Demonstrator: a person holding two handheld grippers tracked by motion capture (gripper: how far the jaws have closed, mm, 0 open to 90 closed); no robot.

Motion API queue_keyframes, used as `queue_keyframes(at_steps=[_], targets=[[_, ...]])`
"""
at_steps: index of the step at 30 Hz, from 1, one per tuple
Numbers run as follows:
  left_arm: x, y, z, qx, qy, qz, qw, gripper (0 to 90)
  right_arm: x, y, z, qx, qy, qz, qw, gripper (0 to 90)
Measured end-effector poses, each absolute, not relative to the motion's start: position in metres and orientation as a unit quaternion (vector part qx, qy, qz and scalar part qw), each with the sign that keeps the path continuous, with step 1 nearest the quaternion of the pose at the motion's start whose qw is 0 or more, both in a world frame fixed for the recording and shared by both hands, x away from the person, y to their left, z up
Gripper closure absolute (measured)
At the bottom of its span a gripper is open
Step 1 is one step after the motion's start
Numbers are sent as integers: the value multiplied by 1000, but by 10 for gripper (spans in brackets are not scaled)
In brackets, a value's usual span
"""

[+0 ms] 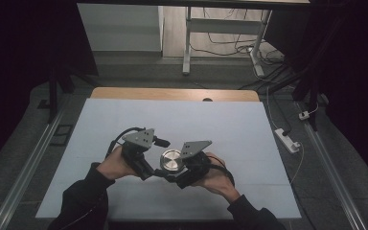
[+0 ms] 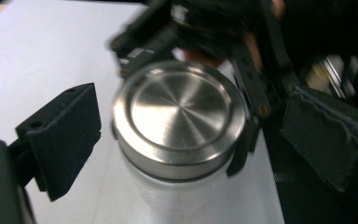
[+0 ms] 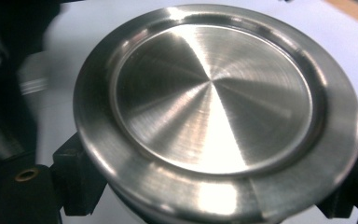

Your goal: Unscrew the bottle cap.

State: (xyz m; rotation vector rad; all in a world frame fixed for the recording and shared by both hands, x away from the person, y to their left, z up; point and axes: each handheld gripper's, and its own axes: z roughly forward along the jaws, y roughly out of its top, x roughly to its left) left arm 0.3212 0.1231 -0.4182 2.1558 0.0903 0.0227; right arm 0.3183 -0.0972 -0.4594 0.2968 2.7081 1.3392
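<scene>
Left gripper (image 1: 149, 168) at the left of the white tabletop (image 1: 124, 120), fingers (image 2: 65, 140) released, standing clear on either side of a steel lid (image 2: 179, 116) without pressing on it. Between the two grippers, near the tabletop's front middle, a white bottle (image 2: 177, 200) capped by that lid, upright or perhaps slightly tilted; hard to tell through the blur. Right gripper (image 1: 178, 178) at the right, fingers (image 3: 81, 179) clenched on the bottle just under the lid's rim.
</scene>
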Motion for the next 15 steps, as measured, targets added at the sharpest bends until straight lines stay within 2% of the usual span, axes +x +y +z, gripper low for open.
queue_keyframes(at_steps=[2, 6, 8, 10, 14, 15], targets=[[317, 121, -420, 891, 3, 4, 454, 65, 317, -96, -459, 88, 893, 440, 45, 149], [315, 113, -425, 896, -20, -11, 443, 98, 308, -90, -460, 38, 900, 433, 26, 149], [315, 111, -429, 897, -27, -17, 442, 170, 304, -87, -460, 22, 903, 428, 23, 149], [314, 109, -431, 896, -33, -16, 443, 192, 302, -85, -460, 18, 904, 426, 28, 149], [315, 107, -430, 893, 6, 12, 450, 200, 307, -88, -458, 51, 901, 429, 48, 149], [316, 104, -430, 888, 45, 27, 458, 201, 309, -89, -458, 64, 899, 430, 56, 149]])
